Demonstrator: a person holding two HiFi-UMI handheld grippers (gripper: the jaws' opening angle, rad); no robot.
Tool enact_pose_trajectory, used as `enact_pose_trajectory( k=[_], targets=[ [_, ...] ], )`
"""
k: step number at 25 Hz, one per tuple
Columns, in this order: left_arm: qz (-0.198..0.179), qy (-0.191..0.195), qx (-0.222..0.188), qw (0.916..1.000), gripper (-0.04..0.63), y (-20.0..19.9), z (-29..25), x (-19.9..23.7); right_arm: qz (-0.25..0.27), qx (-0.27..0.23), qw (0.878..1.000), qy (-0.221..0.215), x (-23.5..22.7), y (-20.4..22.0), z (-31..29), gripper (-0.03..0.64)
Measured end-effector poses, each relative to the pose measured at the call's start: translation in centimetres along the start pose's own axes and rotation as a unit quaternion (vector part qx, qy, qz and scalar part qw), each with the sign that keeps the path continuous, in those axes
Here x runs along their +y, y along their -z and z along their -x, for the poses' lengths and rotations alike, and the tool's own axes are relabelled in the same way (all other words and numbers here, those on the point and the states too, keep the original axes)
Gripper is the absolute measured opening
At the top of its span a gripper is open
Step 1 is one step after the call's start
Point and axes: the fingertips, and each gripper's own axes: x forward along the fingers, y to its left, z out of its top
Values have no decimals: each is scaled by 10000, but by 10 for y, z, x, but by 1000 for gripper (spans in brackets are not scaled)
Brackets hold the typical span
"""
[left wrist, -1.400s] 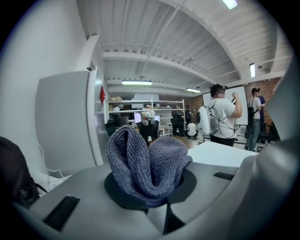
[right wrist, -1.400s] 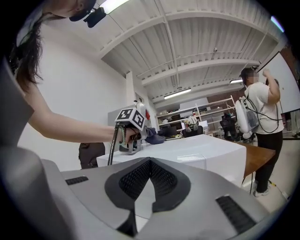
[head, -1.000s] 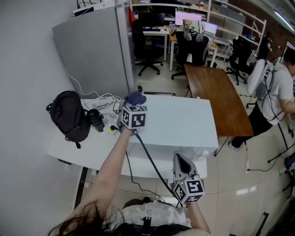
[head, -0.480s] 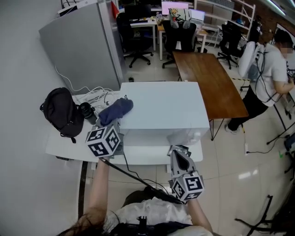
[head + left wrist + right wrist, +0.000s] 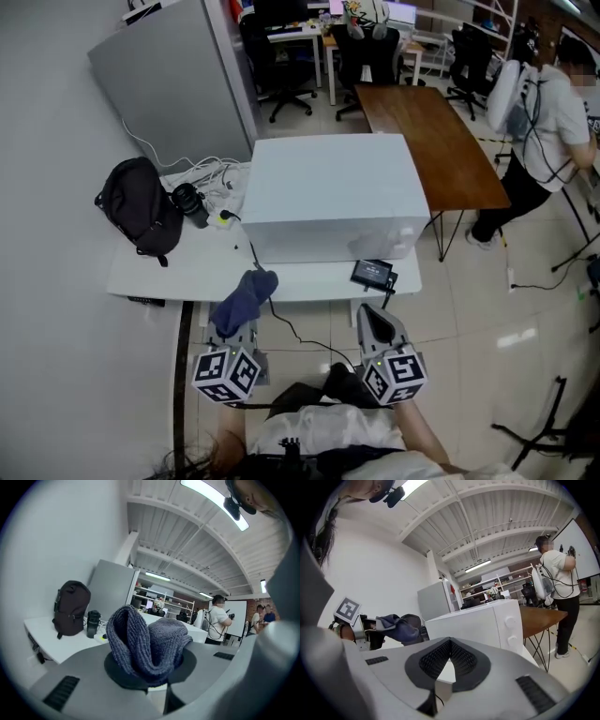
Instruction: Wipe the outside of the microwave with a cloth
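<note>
1. Pulled back toward the holder, the left gripper (image 5: 238, 330) has drawn the cloth (image 5: 243, 298) off the top of the microwave (image 5: 328, 183). The microwave now stands ahead of those jaws, well apart.
2. Left jaws are clamped on the folded blue cloth, which bulges up between and above the pads.
3. The right gripper (image 5: 373, 323) has its jaws closed together with nothing in them. The microwave lies ahead of them, untouched.
4. With no contact now, that pass looks finished, and the front face probably remains.
5. Count: one cloth, one microwave, two grippers, one backpack (image 5: 141, 217) ahead-left of the left jaws, and one person (image 5: 553, 122) far beyond.
</note>
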Motion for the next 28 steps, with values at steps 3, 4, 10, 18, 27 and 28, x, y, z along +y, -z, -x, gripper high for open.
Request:
enact_pose_trajectory(
  k=[3,4,10,18,27,28],
  targets=[
    [69,75,28,9999,49,13,30,3,103,-78,9999,73,11,2,16,23],
    [23,123,28,9999,49,17,40,4,114,-109,9998,142,15,2,22,23],
    [-282,395,-150,9987,49,28,108,4,374,-267,9974,558,38,4,62,23],
    [-191,720,-205,9970,49,40,158,-3,426,-541,9957,621,80,2,89,23],
    [-533,752,-64,9957,49,58,182,-19,26,-362,9986,388,100,23,122,24],
    [-535,696,-60,9961,49,59,183,-21,18,-347,9988,341,100,24,126,23]
  ],
)
